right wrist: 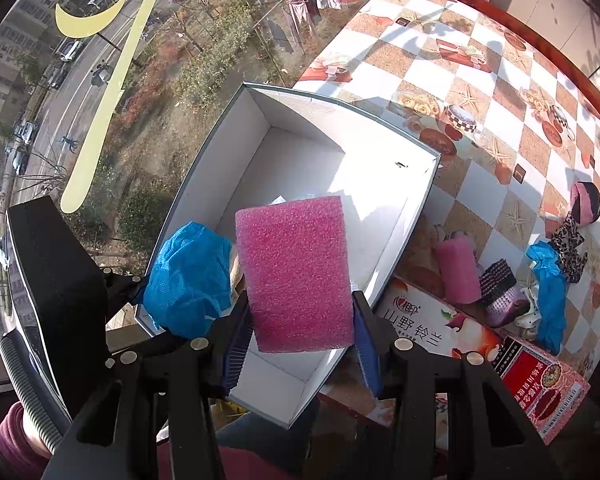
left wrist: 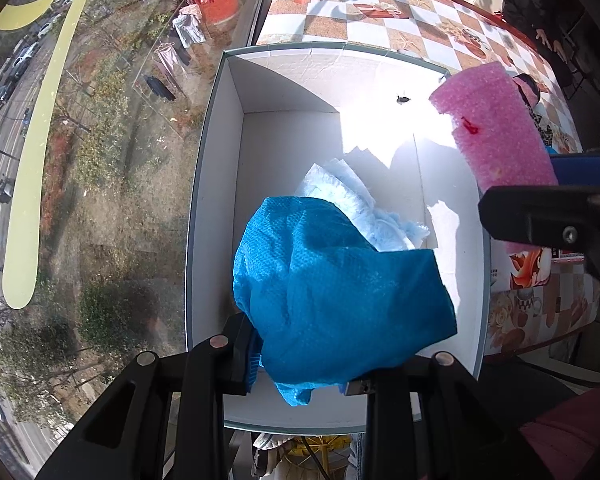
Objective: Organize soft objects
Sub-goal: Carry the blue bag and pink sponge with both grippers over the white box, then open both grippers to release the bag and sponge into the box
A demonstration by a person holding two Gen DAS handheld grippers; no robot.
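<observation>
- In the left wrist view, a window [left wrist: 80, 160] fills the left side, with a street and trees below it; the white box [left wrist: 216, 184] stands against it at the table's edge.
- The left gripper [left wrist: 300, 372] hangs over the box's near end, its fingers closed on a crumpled blue cloth [left wrist: 340, 300] that bulges out above them.
- Only this view shows the box floor: a pale blue-white cloth [left wrist: 352, 200] lies near the middle, partly under the blue cloth.
- At the right edge of this view a pink foam [left wrist: 500, 132] slab slants over the box's right wall, clamped at its lower end by the right gripper, seen only from the side.
- A person in dark clothes sits at the table's far right corner [left wrist: 536, 0]; the right wrist view does not show them.
- In the right wrist view, the left gripper's body [right wrist: 56, 280] is at the left, with the blue cloth [right wrist: 188, 280] held over the box's near left corner [right wrist: 204, 168].
- The right gripper [right wrist: 302, 336] holds the foam [right wrist: 296, 272] between its blue pads [right wrist: 236, 348], which press its two sides, above the box's near end.
- Only this view shows what is right of the box on the checked table [right wrist: 440, 80]: a printed carton [right wrist: 440, 332] beside the box, a second pink foam [right wrist: 458, 268], a blue glove [right wrist: 548, 292], a leopard-print cloth [right wrist: 568, 248] and a pink-and-dark roll [right wrist: 586, 202], heaped near the table's right edge.
</observation>
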